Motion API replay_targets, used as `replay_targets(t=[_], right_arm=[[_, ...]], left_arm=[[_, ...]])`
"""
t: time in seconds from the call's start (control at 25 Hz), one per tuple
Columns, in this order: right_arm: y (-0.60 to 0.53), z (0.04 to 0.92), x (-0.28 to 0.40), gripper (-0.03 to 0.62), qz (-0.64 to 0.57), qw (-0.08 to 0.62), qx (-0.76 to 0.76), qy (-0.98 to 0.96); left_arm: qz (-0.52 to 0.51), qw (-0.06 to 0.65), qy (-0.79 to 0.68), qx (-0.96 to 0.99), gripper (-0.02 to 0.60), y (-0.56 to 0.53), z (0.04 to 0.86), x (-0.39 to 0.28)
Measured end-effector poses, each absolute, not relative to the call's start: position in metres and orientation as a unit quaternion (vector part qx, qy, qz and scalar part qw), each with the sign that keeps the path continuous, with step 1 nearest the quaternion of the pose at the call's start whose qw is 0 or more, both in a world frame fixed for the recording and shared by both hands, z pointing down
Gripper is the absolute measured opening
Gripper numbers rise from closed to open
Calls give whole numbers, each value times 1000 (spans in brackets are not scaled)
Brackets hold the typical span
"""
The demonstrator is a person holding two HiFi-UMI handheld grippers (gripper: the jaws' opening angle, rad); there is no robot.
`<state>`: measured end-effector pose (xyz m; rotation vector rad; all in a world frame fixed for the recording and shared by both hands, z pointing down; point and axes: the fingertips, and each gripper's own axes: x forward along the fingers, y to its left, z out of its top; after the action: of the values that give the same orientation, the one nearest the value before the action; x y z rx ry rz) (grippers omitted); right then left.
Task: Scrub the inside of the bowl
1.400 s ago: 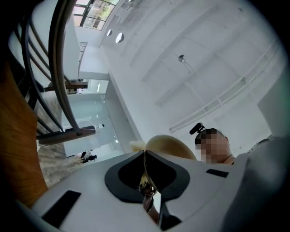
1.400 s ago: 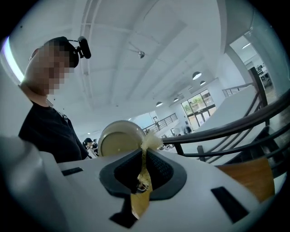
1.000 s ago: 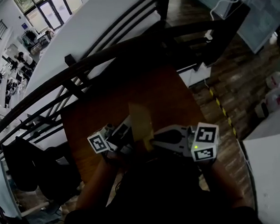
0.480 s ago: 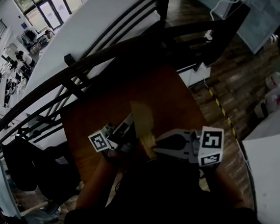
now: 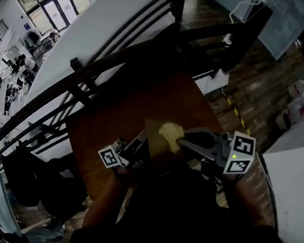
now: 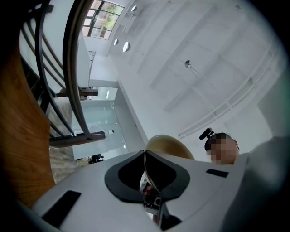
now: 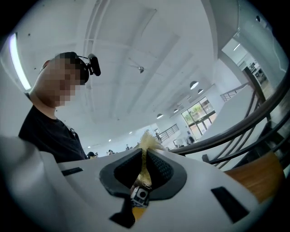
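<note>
The left tongs (image 5: 141, 142) are clenched on the thin rim of the golden bowl (image 5: 154, 143), held on edge over the wooden surface (image 5: 114, 114). The right tongs (image 5: 184, 140), just right of the bowl, grasp a pale fibrous scrubber (image 5: 170, 132) that lies against the bowl's side. Beyond the bowl and the surface runs a dark curved railing (image 5: 108, 58).

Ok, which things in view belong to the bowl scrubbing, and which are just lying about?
Part of the job:
- bowl, clamped by its rim in the left gripper
- scrubber, pinched in the right gripper

Just lying about:
- wooden table below the grippers
- dark railing
- white containers on the floor at the right
</note>
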<state>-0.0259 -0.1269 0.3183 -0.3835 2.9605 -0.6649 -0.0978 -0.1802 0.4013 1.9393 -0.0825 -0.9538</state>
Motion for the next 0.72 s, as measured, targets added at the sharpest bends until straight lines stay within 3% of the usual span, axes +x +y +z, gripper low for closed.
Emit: replay_targets(t=[0.72], right_arm=[[-116, 348, -45, 38, -244, 24, -125, 961]], left_arm=[[-407, 457, -70, 788, 11, -197, 397, -108]])
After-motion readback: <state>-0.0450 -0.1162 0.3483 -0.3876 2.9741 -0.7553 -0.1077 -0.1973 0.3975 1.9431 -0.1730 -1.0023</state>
